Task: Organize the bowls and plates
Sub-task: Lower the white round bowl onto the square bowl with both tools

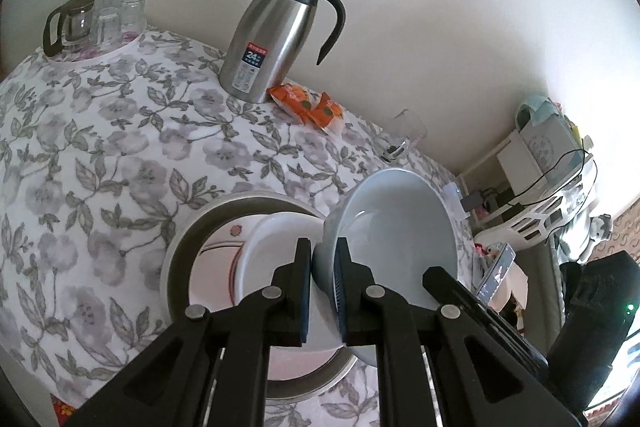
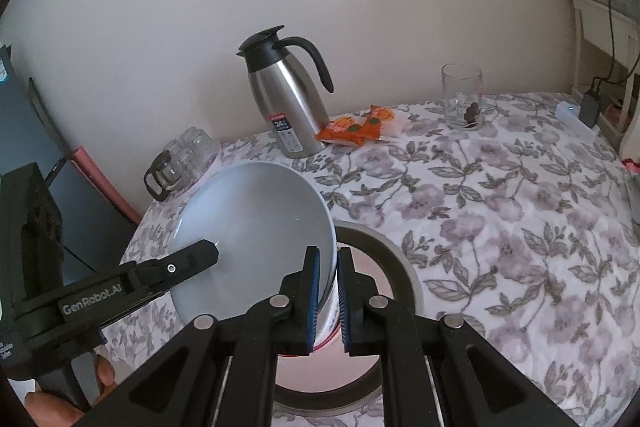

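A pale blue bowl (image 1: pixel 396 231) is held tilted above a round tray (image 1: pixel 182 247) on the floral tablecloth. My left gripper (image 1: pixel 324 255) is shut on the bowl's left rim. My right gripper (image 2: pixel 328 263) is shut on the opposite rim of the same bowl (image 2: pixel 256 227). A white plate (image 1: pixel 276 235) lies on the tray under the bowl, partly hidden. The tray's grey rim (image 2: pixel 400 259) shows right of the bowl in the right wrist view. The left gripper (image 2: pixel 200 257) also shows there, at the bowl's lower left.
A steel thermos jug (image 1: pixel 272 35) stands at the wall, with orange snack packets (image 1: pixel 308 105) beside it. A drinking glass (image 1: pixel 400 137) stands to the right. A glass teapot with upturned glasses (image 1: pixel 96 19) sits at the far left corner. A cluttered shelf (image 1: pixel 540 163) lies beyond the table's right edge.
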The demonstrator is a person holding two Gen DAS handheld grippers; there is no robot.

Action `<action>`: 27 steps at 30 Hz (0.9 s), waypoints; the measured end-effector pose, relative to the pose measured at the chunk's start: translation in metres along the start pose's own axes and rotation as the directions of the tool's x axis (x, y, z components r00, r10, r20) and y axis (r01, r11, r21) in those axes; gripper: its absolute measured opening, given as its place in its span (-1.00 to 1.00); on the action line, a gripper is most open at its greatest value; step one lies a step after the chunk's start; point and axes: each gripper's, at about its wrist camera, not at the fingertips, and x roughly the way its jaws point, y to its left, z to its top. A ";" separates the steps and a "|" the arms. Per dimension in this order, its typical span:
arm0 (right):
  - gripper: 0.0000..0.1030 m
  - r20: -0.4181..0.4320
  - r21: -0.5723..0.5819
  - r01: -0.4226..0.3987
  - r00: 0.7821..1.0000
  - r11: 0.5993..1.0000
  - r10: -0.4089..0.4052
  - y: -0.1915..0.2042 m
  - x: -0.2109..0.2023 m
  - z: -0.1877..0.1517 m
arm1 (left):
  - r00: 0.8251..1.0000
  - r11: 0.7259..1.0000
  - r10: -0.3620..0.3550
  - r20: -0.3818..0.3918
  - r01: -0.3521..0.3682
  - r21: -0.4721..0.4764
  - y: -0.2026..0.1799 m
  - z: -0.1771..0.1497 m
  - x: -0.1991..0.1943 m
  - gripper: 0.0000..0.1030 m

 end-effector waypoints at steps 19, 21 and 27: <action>-0.81 -0.068 -0.026 0.002 0.998 1.000 -0.003 0.017 0.027 -0.011 | 1.000 0.998 0.008 -0.027 -0.010 -0.066 0.035 -0.004 0.006 -0.78; -0.81 -0.072 -0.020 0.004 0.997 1.000 -0.006 0.015 0.029 -0.011 | 0.999 0.998 0.009 -0.033 -0.011 -0.065 0.035 -0.004 0.008 -0.78; -0.81 -0.085 -0.010 0.005 0.996 1.000 -0.006 0.012 0.035 -0.013 | 0.999 0.997 0.008 -0.052 -0.012 -0.080 0.038 -0.005 0.014 -0.78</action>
